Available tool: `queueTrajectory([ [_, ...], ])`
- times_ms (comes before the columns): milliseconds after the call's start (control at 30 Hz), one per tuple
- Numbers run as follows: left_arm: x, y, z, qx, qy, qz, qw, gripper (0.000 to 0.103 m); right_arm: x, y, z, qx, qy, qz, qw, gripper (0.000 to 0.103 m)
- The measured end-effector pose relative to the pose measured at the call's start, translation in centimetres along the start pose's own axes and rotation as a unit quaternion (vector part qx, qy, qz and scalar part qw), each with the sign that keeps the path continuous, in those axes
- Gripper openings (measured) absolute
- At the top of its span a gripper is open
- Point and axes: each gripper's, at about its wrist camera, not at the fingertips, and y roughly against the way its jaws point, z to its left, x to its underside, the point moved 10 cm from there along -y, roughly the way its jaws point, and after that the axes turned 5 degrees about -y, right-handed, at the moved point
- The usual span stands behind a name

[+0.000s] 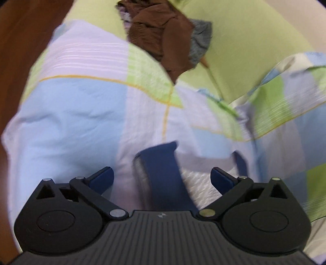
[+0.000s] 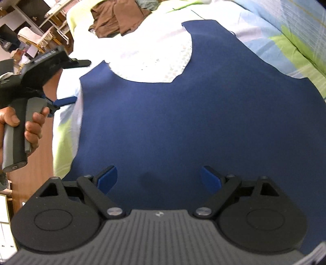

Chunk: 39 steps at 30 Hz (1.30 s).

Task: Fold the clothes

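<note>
A navy sleeveless top (image 2: pixel 183 122) lies spread flat on the bed, neckline towards the far end. My right gripper (image 2: pixel 159 177) is open, hovering just above the top's lower part, holding nothing. My left gripper (image 1: pixel 162 179) is open above one navy shoulder strap (image 1: pixel 163 175) of the top; the view is blurred. It also shows in the right wrist view (image 2: pixel 67 81), held by a hand at the top's left shoulder, its fingers apart.
The bed carries a patchwork quilt (image 1: pixel 71 112) of blue, lilac and green. A heap of brown clothes (image 1: pixel 161 38) with a grey piece (image 1: pixel 200 40) lies at the far end, also in the right wrist view (image 2: pixel 118 18). Wooden floor (image 1: pixel 18 51) and furniture (image 2: pixel 30 30) lie left.
</note>
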Motion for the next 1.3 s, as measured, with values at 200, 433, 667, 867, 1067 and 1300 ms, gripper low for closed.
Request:
queueTrajectory([
  [200,-0.5,-1.0,-0.5,0.028,-0.018,0.016,0.9993,0.062,-0.6,-1.0,-0.3,0.004,-0.004,0.011,1.0,0.089],
  [433,-1.2,-2.1,-0.5,0.055,-0.009,0.024,0.9982,0.038,-0.8,-1.3,-0.4,-0.007,-0.001,0.021,1.0,0.092],
  [667,-2.1,-2.8,-1.0,0.019,-0.097,0.031,0.9946,0.0,-2.1,-0.3,-1.1,-0.035,0.005,0.016,0.999,0.086],
  [867,-1.9,-3.2,-0.2,-0.012,-0.084,0.041,0.9955,0.005,-10.2,0.0,-3.1,-0.035,0.101,-0.026,0.994,0.032],
  [1067,-2.1,-4.0,0.5,-0.022,-0.054,0.052,0.997,0.008,-20.2,-1.6,-6.3,-0.024,0.167,-0.056,0.984,0.027],
  [1300,-2.2,-4.2,1.3,-0.009,-0.05,0.056,0.9971,0.009,-27.4,-5.2,-6.7,-0.081,0.224,-0.051,0.97,0.047],
])
